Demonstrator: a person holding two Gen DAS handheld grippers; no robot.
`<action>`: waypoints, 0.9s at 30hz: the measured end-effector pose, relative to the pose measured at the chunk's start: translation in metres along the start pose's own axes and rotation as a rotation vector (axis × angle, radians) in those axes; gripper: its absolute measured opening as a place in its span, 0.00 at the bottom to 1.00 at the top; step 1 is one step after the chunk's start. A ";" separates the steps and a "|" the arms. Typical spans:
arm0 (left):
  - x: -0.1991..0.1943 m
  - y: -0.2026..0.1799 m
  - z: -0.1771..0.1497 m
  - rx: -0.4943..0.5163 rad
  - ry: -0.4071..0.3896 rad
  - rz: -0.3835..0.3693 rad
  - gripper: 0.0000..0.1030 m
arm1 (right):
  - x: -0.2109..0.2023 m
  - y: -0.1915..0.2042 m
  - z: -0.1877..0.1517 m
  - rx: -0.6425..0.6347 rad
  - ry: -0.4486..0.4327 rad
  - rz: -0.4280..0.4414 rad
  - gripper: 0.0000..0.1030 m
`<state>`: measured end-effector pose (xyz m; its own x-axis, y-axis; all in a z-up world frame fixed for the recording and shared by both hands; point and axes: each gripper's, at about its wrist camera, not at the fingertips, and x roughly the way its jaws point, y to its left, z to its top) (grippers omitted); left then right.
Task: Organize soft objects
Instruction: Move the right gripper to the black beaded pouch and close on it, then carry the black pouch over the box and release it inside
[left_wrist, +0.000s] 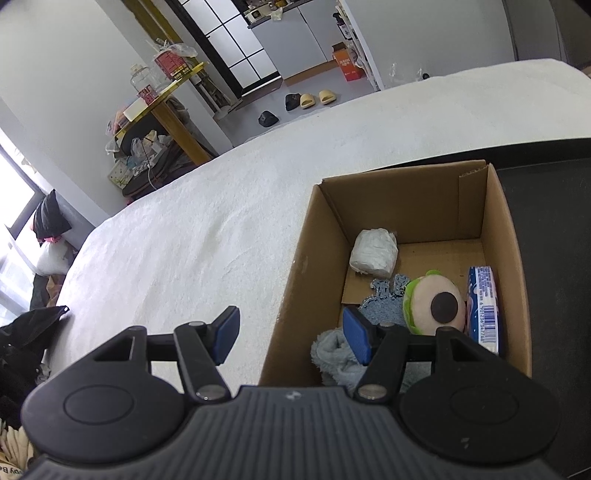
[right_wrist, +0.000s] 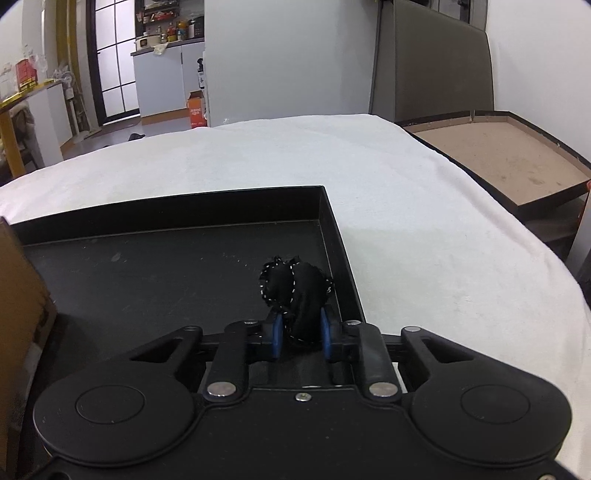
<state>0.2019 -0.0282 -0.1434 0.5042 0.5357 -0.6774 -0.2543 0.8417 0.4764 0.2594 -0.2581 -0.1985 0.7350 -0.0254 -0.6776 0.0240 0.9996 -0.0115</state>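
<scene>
Now my right gripper (right_wrist: 298, 334) is clamped on the black soft bundle (right_wrist: 295, 295), low over the black tray (right_wrist: 334, 221) near its right wall. My left gripper (left_wrist: 291, 334) stands half open and empty over the near edge of the cardboard box (left_wrist: 498, 221). I worry the grip is only on the bundle's near end, so it may slip or unroll when I lift it toward the box.

White walls (right_wrist: 288, 55); grey floor (left_wrist: 314, 79) with slippers (left_wrist: 317, 99), upper centre; black-framed glass door (left_wrist: 232, 40), top centre; yellow-framed cluttered shelf (left_wrist: 162, 110), upper left; white cabinets (right_wrist: 162, 79); padded grey headboard (right_wrist: 436, 55), upper right; daylit window (left_wrist: 14, 192) at left edge
</scene>
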 end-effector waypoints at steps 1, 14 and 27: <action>0.000 0.001 0.000 -0.008 0.003 -0.003 0.58 | -0.004 0.001 -0.001 -0.007 -0.001 0.004 0.18; -0.008 0.017 -0.005 -0.058 -0.012 -0.045 0.59 | -0.057 0.012 0.008 -0.058 -0.023 0.062 0.18; -0.014 0.042 -0.011 -0.153 -0.030 -0.131 0.58 | -0.092 0.037 0.018 -0.138 -0.052 0.096 0.18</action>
<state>0.1754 0.0008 -0.1202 0.5650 0.4208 -0.7097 -0.3062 0.9057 0.2932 0.2049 -0.2185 -0.1239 0.7637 0.0732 -0.6414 -0.1387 0.9889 -0.0523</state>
